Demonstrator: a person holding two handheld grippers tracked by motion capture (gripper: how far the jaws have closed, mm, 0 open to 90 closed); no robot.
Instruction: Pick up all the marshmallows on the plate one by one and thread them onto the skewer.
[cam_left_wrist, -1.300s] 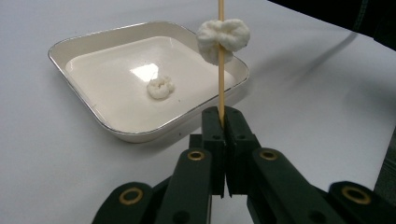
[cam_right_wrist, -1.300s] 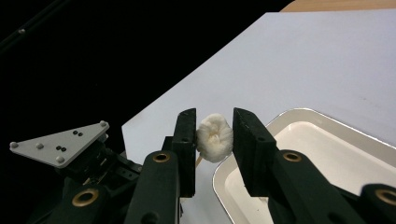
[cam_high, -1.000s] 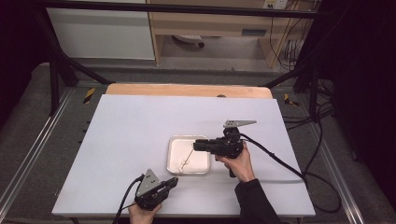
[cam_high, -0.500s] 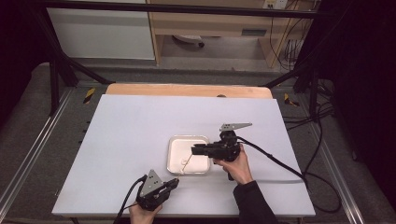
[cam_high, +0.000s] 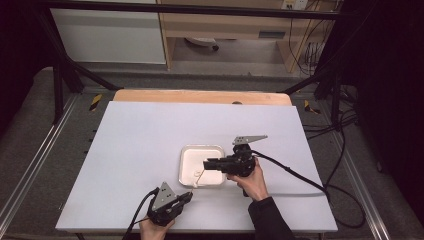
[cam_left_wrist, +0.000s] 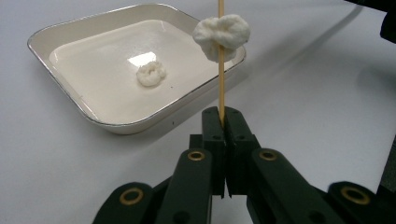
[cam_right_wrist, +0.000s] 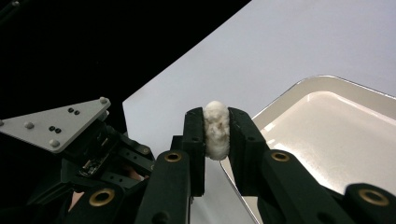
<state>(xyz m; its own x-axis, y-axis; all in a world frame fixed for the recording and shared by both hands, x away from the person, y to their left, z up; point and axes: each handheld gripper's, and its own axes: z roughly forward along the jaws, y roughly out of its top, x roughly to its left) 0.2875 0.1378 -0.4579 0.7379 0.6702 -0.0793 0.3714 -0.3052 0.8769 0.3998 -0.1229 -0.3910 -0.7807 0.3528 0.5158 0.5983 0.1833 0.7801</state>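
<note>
Since the earlier frames the right gripper (cam_high: 207, 164) has moved a little toward the left and near side, over the tray, and its jaws have just been closing; now they are clamped on a white marshmallow piece (cam_right_wrist: 216, 129). The left gripper (cam_high: 186, 196) has stayed in place at the near edge.

The white table (cam_high: 140, 150) carries a cream tray (cam_high: 200, 150) right of its middle. The left gripper, near and left of the tray, has its jaws together on a thin wooden skewer (cam_left_wrist: 221, 70), which points up and away over the tray's near corner. This same piece sits threaded on the skewer, so both tools meet at it. A second, smaller white piece (cam_left_wrist: 151, 74) lies loose on the tray floor.

What could go wrong, in my judgement: the piece is soft, so a hard squeeze may crush or tear it instead of sliding it along the stick. If the two hands pull out of line, the thin skewer may bend, snap, or slip from the left jaws.

I can read no brand, label or writing anywhere.
</note>
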